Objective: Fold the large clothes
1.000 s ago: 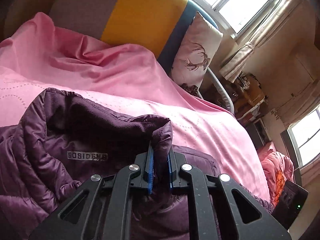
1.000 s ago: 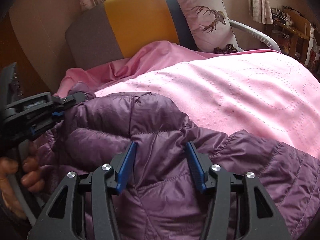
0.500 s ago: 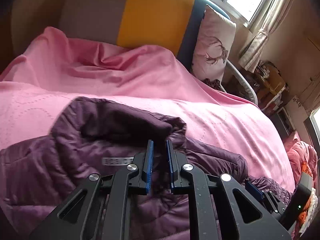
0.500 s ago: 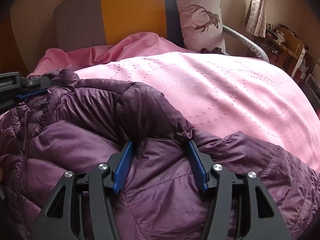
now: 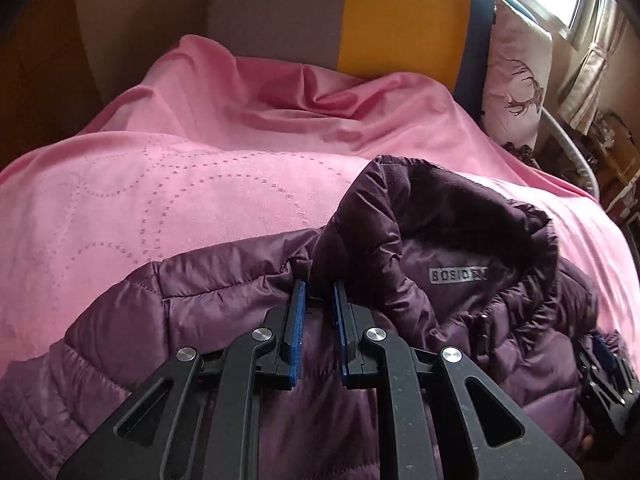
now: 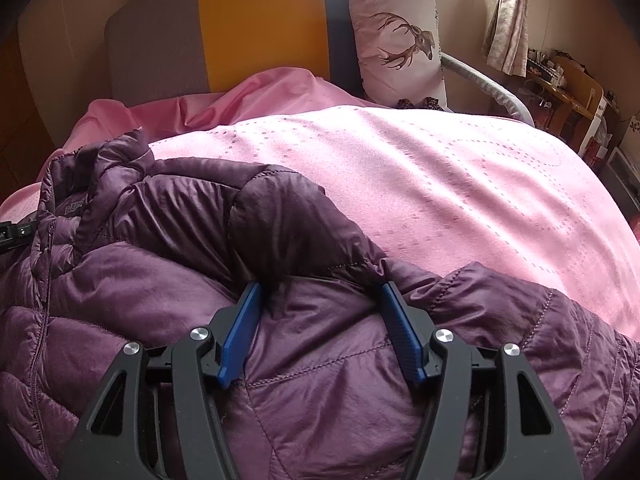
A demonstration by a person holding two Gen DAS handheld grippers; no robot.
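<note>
A purple quilted puffer jacket lies on a pink bedspread, its collar standing open with a grey label inside. My left gripper is nearly closed, its blue pads pinching the jacket at the base of the collar on the left shoulder. In the right wrist view the jacket fills the foreground. My right gripper is open wide, its jaws pressed over a bulge of fabric at the right shoulder. The right gripper also shows in the left wrist view at the far right.
A headboard in grey, yellow and blue stands behind the bed. A white deer-print pillow leans against it. A curved metal rail, curtains and cluttered wooden furniture are to the right.
The left gripper has shifted left along the collar and lowered the jacket onto the bed. The collar now lies to its right. The right gripper stayed open on the shoulder.
</note>
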